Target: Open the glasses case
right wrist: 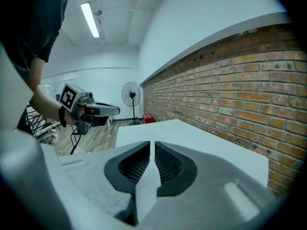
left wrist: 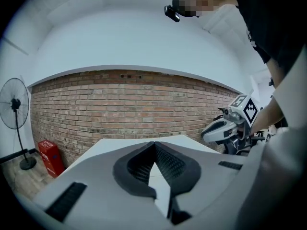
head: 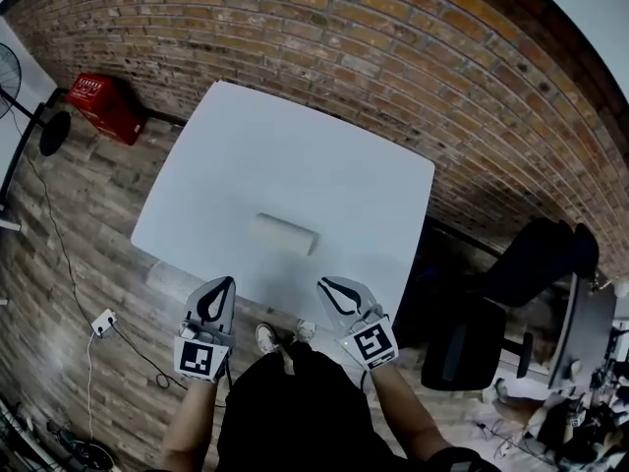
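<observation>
A whitish, rounded glasses case (head: 283,233) lies closed on the white table (head: 295,155), near its front edge. Both grippers hover just short of that edge, on my side of the case and apart from it. My left gripper (head: 227,282) is below and left of the case, jaws together and empty. My right gripper (head: 323,283) is below and right of it, with only a hairline slit between its tips and nothing held. The left gripper view shows its shut tips (left wrist: 154,143) over the table (left wrist: 108,145); the right gripper view shows its tips (right wrist: 149,143). Neither gripper view shows the case.
A brick wall (head: 393,37) runs behind the table. A red crate (head: 103,103) and a standing fan (head: 47,131) are on the floor at the left. A black office chair (head: 511,293) stands at the right. A power strip with cable (head: 103,320) lies on the floor.
</observation>
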The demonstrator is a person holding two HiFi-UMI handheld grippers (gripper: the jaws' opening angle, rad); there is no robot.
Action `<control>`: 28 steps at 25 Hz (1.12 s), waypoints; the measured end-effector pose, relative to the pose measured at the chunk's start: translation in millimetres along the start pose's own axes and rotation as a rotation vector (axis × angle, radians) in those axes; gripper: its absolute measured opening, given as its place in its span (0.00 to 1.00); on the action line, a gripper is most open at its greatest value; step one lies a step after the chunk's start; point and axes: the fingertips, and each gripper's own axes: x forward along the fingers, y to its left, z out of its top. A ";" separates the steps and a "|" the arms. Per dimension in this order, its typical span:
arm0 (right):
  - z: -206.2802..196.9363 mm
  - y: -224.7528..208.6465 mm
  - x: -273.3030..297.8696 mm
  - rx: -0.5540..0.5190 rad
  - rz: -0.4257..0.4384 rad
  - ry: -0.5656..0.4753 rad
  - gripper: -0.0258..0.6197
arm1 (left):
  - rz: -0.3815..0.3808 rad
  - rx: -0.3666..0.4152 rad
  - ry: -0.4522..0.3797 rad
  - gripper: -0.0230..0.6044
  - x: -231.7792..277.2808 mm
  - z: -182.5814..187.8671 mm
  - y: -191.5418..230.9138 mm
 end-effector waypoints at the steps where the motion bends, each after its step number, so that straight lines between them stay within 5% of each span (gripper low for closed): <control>1: -4.0 -2.2 4.1 0.001 0.010 0.005 0.07 | 0.000 0.001 0.004 0.04 3.2 -2.5 1.6; 11: -62.5 -25.3 55.7 -0.008 0.018 0.105 0.16 | -0.020 -0.004 0.048 0.04 29.0 -36.6 8.2; 28: -125.5 -50.3 115.9 -0.320 0.091 0.246 0.45 | -0.070 0.069 0.117 0.04 73.4 -84.0 23.9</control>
